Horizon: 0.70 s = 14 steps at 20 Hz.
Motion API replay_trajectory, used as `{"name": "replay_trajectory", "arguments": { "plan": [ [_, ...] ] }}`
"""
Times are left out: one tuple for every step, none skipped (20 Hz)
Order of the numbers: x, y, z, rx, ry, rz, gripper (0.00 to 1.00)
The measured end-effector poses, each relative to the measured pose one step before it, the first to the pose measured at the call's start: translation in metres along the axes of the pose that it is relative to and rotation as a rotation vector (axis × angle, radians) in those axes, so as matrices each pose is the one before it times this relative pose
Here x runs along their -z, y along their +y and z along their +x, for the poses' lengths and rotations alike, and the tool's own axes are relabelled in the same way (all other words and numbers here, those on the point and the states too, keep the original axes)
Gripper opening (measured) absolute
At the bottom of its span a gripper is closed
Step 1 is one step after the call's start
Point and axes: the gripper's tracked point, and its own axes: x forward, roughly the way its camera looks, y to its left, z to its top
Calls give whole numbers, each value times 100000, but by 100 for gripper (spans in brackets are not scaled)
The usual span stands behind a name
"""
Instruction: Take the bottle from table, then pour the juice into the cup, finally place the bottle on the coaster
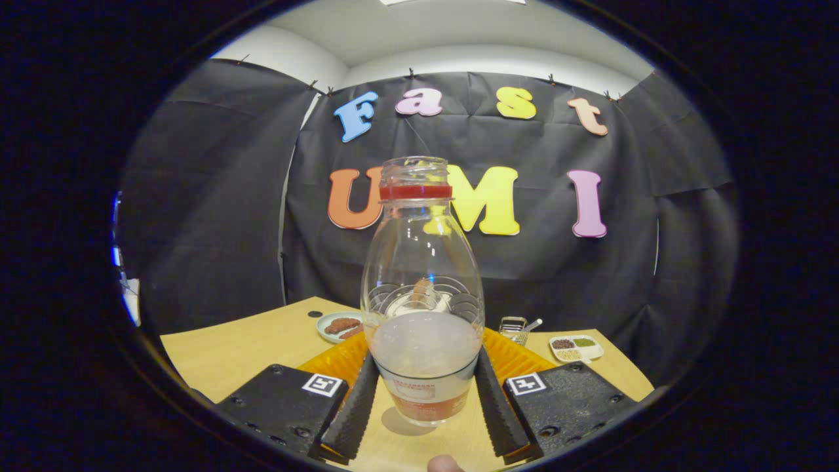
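Tongs [425, 393] clamped on bottle [423, 308] lower body, bottle upright, just off bench [229, 347]. Juice level low, pour likely done. Orange coaster [514, 357] right behind bottle; placing left.

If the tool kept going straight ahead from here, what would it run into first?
The bottle: it stands upright between the tool's fingers, which flank its lower body. Whether they already press it is unclear. Beyond it lies an orange mat.
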Motion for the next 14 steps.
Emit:
{"name": "replay_trajectory", "arguments": {
  "plan": [
    [501,-186,646,526,781,597,77],
    [418,33,726,199,721,995,77],
    [504,210,763,-688,1253,1139,77],
    [607,106,851,-364,995,769,77],
    [648,119,781,-577,976,774,77],
    [817,165,845,-189,1147,-204,77],
    [962,206,592,-85,1207,-180,77],
    [966,246,858,-410,1519,-262,77],
    [1088,187,630,-545,1791,-88,77],
    [893,170,625,-771,1472,-31,77],
    [754,104,573,-894,872,1012,77],
    [510,-28,523,-279,603,1196,77],
    [721,24,403,-484,476,1426,77],
    [507,-174,353,335,535,538,77]
  ]
}}
